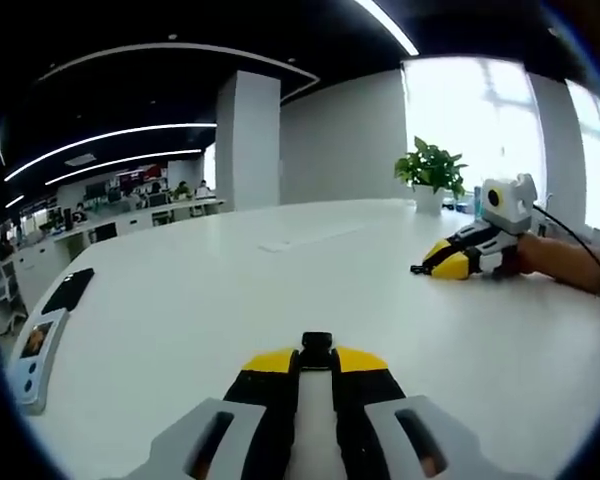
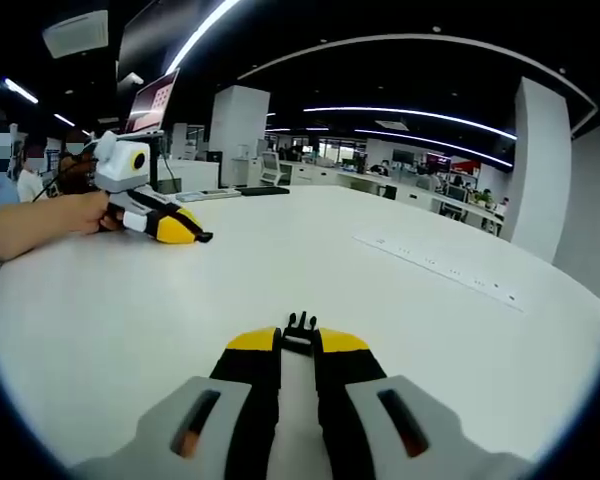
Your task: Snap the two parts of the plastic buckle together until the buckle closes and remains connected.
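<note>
In the left gripper view my left gripper [image 1: 316, 358] lies low over the white table [image 1: 200, 300], shut on a small black blocky buckle part [image 1: 317, 347] that sticks out between the yellow tips. My right gripper [image 2: 299, 340] is shut on the other buckle part [image 2: 300, 325], black with short prongs pointing forward. The two grippers are far apart on the table. Each shows in the other's view: the right gripper [image 1: 435, 266] at the right, the left gripper [image 2: 192, 236] at the left, both held by a hand.
A dark phone [image 1: 70, 289] and a pale blue device [image 1: 32, 358] lie near the table's left edge. A potted plant [image 1: 432, 170] stands at the far side. A flat white strip [image 2: 440, 265] lies on the table to the right.
</note>
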Motion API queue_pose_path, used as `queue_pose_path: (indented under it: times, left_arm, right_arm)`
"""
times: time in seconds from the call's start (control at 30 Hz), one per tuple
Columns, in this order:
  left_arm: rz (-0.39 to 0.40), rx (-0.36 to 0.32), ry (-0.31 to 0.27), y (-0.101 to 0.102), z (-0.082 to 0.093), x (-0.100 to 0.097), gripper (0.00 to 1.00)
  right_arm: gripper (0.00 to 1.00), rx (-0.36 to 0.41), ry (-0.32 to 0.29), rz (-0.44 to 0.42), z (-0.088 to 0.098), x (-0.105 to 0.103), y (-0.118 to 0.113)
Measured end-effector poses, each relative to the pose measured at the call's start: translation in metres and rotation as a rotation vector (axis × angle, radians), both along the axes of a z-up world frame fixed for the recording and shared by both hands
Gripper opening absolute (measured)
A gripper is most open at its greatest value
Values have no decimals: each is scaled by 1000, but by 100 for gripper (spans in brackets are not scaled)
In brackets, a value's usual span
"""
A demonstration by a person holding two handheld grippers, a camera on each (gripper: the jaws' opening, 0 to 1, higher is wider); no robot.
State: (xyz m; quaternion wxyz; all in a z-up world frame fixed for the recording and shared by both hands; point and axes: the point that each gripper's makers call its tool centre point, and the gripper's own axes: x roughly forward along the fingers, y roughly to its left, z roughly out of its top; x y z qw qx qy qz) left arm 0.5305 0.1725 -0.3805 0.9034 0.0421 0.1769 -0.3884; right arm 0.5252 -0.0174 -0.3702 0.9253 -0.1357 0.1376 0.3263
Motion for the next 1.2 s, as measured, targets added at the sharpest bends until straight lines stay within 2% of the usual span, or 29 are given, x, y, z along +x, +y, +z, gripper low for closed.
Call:
queue_pose_path:
  times: [0.33,0.47,0.7,1.07,1.2]
  left_arm:
    - [-34,2,-5,-6,-1,-18,12]
    - [-50,24,-27,-7,-1,-29,12]
    - [-92,6,3,-7,-1,-40,12]
    - [-152,-20,34,-10,0,-42,12]
    - [-175,-23,35,-13,0,-48,12]
  right_arm:
    - [13,0,3,19,-1,-3,3]
    - [13,1,3,23,-1,-5,5]
    - [13,0,3,26,-2,-6,5]
    - [13,3,4,50,-2,-10,9]
    - [13,4,6,58,-2,-12,11]
